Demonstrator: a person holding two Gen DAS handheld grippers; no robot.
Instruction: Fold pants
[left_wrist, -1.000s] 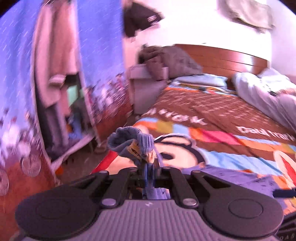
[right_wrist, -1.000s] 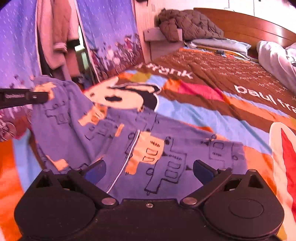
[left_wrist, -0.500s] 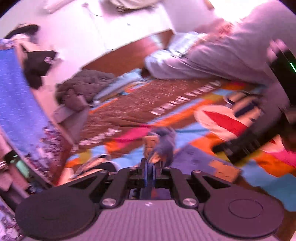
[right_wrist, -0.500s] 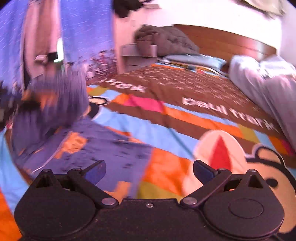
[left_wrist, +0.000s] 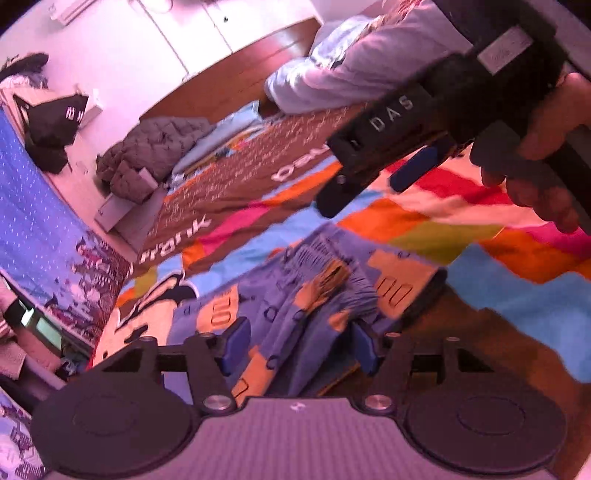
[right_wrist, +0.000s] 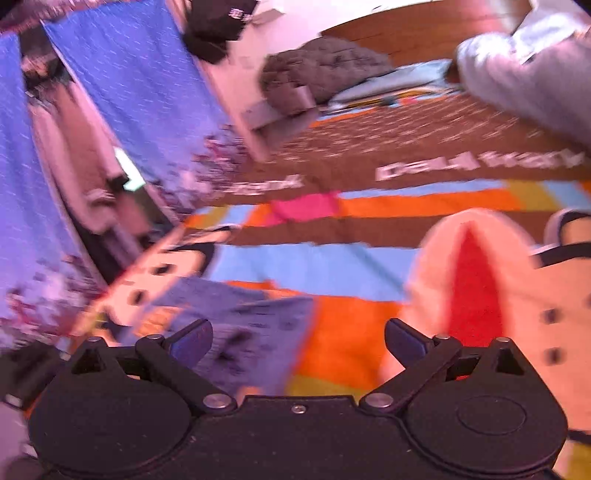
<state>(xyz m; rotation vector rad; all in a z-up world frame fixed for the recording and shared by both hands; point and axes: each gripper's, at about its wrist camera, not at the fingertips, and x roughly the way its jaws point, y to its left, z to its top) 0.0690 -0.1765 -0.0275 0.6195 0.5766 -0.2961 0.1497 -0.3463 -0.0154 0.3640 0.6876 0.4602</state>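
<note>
The pants (left_wrist: 310, 299) are blue with orange patches and lie folded over on the colourful bedspread (left_wrist: 480, 236). My left gripper (left_wrist: 299, 347) is open just above them, its blue pads either side of the bunched waistband, holding nothing. My right gripper (right_wrist: 297, 341) is open and empty; the pants (right_wrist: 243, 317) lie under its left finger. In the left wrist view the right gripper (left_wrist: 402, 166) shows at the upper right, held in a hand, above the bed and apart from the pants.
A wooden headboard (left_wrist: 258, 70), a grey quilted jacket (left_wrist: 155, 147) and a pale duvet (left_wrist: 354, 62) are at the bed's far end. A blue curtain (right_wrist: 140, 85) and hanging clothes (right_wrist: 74, 147) stand left of the bed.
My left gripper carried the pants' end over to the right, laid it on the rest of the pants and opened. My right gripper stayed open and swung right.
</note>
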